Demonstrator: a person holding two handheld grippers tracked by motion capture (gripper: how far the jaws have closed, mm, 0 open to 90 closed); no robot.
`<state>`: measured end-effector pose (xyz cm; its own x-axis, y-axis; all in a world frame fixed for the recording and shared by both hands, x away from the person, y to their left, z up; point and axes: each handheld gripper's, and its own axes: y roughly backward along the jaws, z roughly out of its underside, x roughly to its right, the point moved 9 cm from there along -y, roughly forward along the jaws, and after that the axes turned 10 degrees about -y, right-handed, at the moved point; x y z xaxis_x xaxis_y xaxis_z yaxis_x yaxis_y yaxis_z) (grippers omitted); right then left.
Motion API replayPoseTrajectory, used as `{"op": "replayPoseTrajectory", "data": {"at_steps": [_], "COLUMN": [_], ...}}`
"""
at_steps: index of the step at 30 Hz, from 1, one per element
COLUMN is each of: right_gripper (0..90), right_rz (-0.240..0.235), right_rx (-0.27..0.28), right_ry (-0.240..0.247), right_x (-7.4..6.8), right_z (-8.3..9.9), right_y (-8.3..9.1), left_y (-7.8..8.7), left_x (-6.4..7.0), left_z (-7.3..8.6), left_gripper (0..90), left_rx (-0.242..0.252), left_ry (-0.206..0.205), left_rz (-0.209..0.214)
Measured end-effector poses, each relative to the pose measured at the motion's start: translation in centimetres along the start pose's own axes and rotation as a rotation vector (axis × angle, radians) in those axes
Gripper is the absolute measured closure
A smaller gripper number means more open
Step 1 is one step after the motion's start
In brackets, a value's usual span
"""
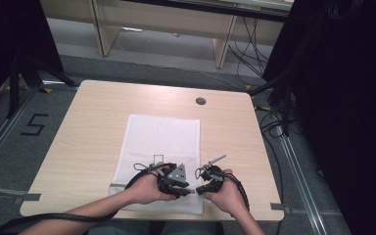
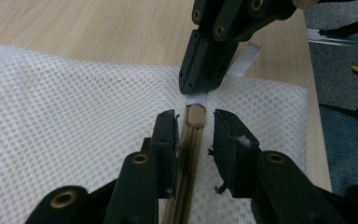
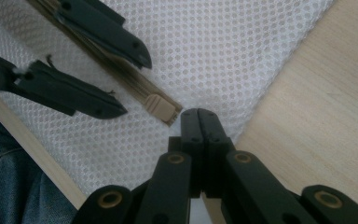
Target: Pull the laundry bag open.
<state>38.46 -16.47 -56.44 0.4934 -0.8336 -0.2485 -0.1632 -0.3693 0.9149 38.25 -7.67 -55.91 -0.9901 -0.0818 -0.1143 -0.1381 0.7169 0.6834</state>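
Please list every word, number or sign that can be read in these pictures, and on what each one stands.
"5": a dark numeral on the grey floor left of the light wooden table.
No readable text on the white mesh bag, its beige zipper or the black grippers.

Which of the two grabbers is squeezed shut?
The right gripper is shut, pinching the white tab at the end of the mesh bag's beige zipper. The left gripper is open, its jaws apart on either side of the zipper.
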Motion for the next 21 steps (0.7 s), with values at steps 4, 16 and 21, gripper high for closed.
{"op": "replayPoseTrajectory", "data": {"at_steps": [4, 16, 21], "right_gripper": [90.0, 90.0, 90.0], "right_rz": [-0.005, -0.016, -0.016], "right_rx": [0.002, 0.004, 0.006], "right_ry": [-0.015, 0.003, 0.004], "right_x": [0.1, 0.1, 0.2], "right_z": [0.0, -0.1, -0.1], "right_y": [0.0, 0.0, -0.1], "left_y": [-0.7, -1.5, -1.5], "left_x": [0.3, 0.1, 0.2], "left_z": [-0.2, -0.2, -0.3], "left_gripper": [70.7, 75.6, 80.4], "left_rx": [-0.008, -0.031, -0.053], "left_ry": [-0.006, -0.041, -0.072], "left_rz": [0.006, 0.004, -0.005]}}
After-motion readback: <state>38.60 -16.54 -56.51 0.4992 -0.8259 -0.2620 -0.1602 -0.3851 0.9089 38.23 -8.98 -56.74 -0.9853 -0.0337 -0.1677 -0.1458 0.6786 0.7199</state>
